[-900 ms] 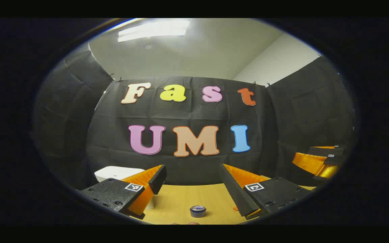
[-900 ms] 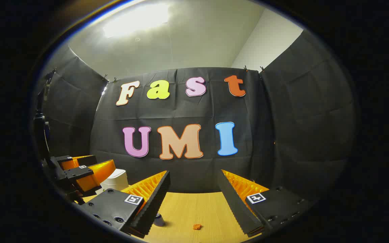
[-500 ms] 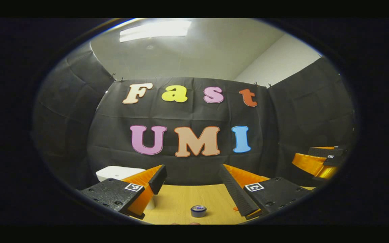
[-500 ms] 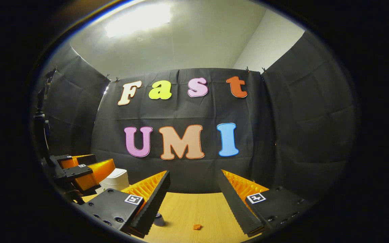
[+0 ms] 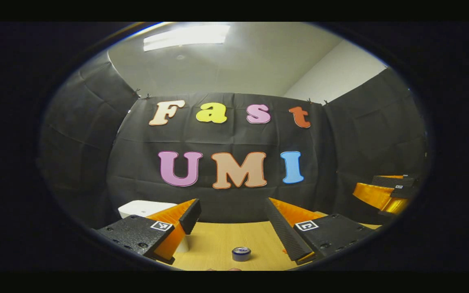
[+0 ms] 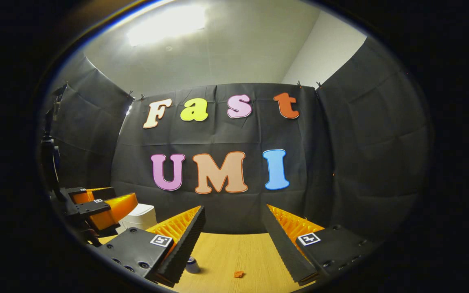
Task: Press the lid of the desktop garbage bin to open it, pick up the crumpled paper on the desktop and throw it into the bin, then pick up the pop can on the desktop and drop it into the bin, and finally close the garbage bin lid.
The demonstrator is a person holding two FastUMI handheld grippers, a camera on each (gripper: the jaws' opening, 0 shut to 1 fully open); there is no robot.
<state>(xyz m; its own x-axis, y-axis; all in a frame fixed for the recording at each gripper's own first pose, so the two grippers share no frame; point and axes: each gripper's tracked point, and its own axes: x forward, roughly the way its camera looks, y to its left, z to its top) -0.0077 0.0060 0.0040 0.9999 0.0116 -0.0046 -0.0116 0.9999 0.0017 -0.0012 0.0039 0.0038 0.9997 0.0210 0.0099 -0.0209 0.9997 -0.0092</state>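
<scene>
While the bin (image 5: pixel 145 208) lid's down at 10 o'clock | both tongs (image 5: pixel 234 221) (image 6: pixel 232 228) gaping, empty | can (image 5: pixel 241 253) on counter (image 5: pixel 218 240) at 6 | nothing started yet

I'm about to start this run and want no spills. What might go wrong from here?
The pop can stands upright on the desktop near the open left tool; a low sweep toward the garbage bin may topple it. The bin's lid looks shut, so it needs pressing first. The orange crumpled paper is small; the open right tool might miss it.
</scene>
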